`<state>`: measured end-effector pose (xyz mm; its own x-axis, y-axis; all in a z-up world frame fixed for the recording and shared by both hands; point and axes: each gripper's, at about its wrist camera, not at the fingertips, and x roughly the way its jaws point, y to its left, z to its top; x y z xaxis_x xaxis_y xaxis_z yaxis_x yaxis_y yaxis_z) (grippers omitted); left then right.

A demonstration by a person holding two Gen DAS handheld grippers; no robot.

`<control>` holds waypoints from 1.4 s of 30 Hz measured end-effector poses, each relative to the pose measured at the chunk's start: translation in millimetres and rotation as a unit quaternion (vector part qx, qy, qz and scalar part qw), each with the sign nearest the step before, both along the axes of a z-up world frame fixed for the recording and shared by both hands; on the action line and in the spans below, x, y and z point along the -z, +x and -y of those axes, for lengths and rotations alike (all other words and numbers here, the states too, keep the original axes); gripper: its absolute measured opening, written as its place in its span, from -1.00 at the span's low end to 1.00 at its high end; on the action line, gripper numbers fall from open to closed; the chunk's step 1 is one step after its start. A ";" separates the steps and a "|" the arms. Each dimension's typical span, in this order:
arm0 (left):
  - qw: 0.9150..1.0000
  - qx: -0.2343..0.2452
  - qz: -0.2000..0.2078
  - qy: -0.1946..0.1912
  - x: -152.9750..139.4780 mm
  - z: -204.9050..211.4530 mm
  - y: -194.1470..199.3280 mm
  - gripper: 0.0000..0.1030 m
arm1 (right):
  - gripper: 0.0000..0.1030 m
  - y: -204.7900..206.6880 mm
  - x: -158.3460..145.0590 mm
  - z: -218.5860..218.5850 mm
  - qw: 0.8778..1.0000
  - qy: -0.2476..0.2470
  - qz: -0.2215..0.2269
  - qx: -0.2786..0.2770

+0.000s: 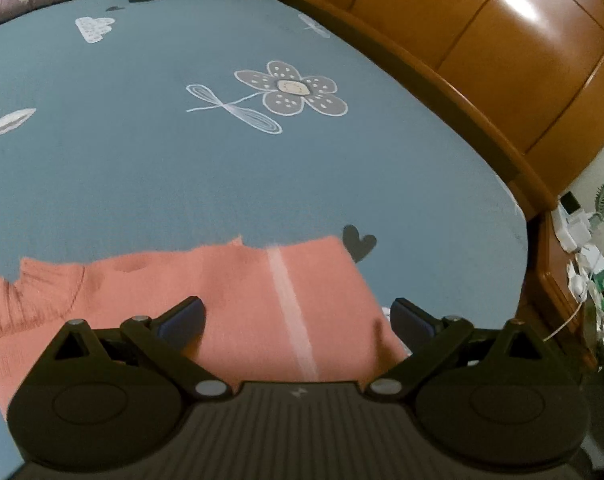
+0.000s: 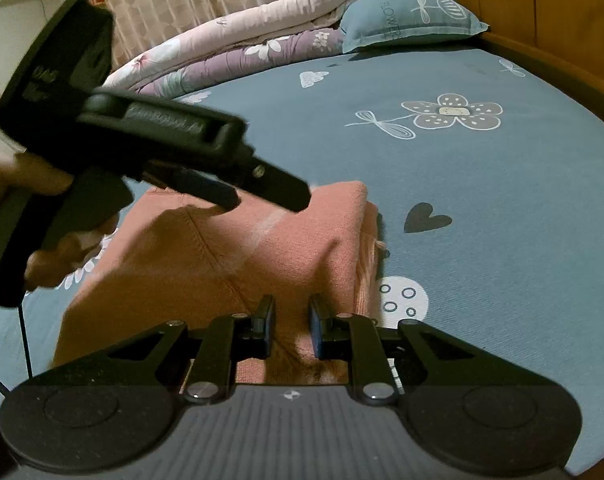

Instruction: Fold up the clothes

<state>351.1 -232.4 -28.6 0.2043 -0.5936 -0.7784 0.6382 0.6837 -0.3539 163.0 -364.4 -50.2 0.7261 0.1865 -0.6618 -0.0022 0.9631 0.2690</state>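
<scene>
A salmon-pink knitted sweater [image 1: 238, 292] with a pale stripe lies folded on the blue flower-print bed sheet [image 1: 142, 152]. My left gripper [image 1: 298, 316] hovers over it, open wide, with nothing between its fingers. In the right wrist view the sweater [image 2: 190, 264] rises like a tent toward my right gripper [image 2: 292, 328], whose narrow jaws are shut on a bunched fold of its near edge. The left gripper [image 2: 262, 200] shows there too, held in a person's hand [image 2: 58, 256] above the sweater's far part. The sweater's near edge is hidden under the grippers.
A wooden headboard [image 1: 501, 60] curves along the right of the bed. A blue pillow [image 2: 409, 16] and folded floral quilts [image 2: 238, 52] lie at the far end. A nightstand with white clutter and a small fan [image 1: 581, 248] stands beside the bed.
</scene>
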 end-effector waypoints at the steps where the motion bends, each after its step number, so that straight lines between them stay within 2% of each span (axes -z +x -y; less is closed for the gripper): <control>1: 1.000 0.002 0.003 -0.003 -4.6 -1.1 -1.7 0.91 | -0.57 0.0 0.1 -0.1 1.000 0.001 0.000 0.001; 5: 1.000 0.020 0.015 -0.003 -25.2 -13.5 -17.3 0.93 | -0.55 0.9 0.5 -0.3 1.000 0.003 0.000 0.002; 11: 1.000 0.004 -0.010 -0.005 -38.0 -50.8 -42.5 0.93 | -0.54 3.6 1.0 0.2 1.000 0.005 -0.003 0.003; 14: 0.999 -0.003 -0.032 -0.015 -33.8 -63.1 -50.3 0.93 | -0.54 4.2 1.1 0.2 1.000 0.006 -0.005 0.002; 17: 0.998 -0.014 -0.055 -0.013 -15.2 -62.7 -46.9 0.93 | -0.54 5.9 1.2 -0.2 1.000 0.006 -0.008 0.001; 21: 0.997 -0.021 -0.063 -0.027 3.9 -52.9 -38.4 0.94 | -0.54 5.7 0.1 -3.4 1.000 -0.001 -0.011 0.003; 26: 0.999 -0.008 -0.049 -0.016 -6.1 -48.2 -43.2 0.94 | -0.53 6.6 -0.4 -6.4 1.000 -0.005 -0.014 0.010; 33: 0.997 0.014 -0.064 -0.050 -26.8 -75.1 -54.7 0.94 | -0.51 7.9 -0.5 -9.2 1.000 -0.006 -0.016 0.021; 37: 0.993 0.002 -0.104 -0.047 -8.7 -83.9 -55.9 0.94 | -0.50 9.2 -1.2 -11.0 0.999 -0.011 -0.018 0.025; 42: 0.993 -0.006 -0.105 -0.056 -5.6 -85.5 -53.8 0.96 | -0.48 11.2 -2.7 -13.6 0.999 -0.018 -0.022 0.029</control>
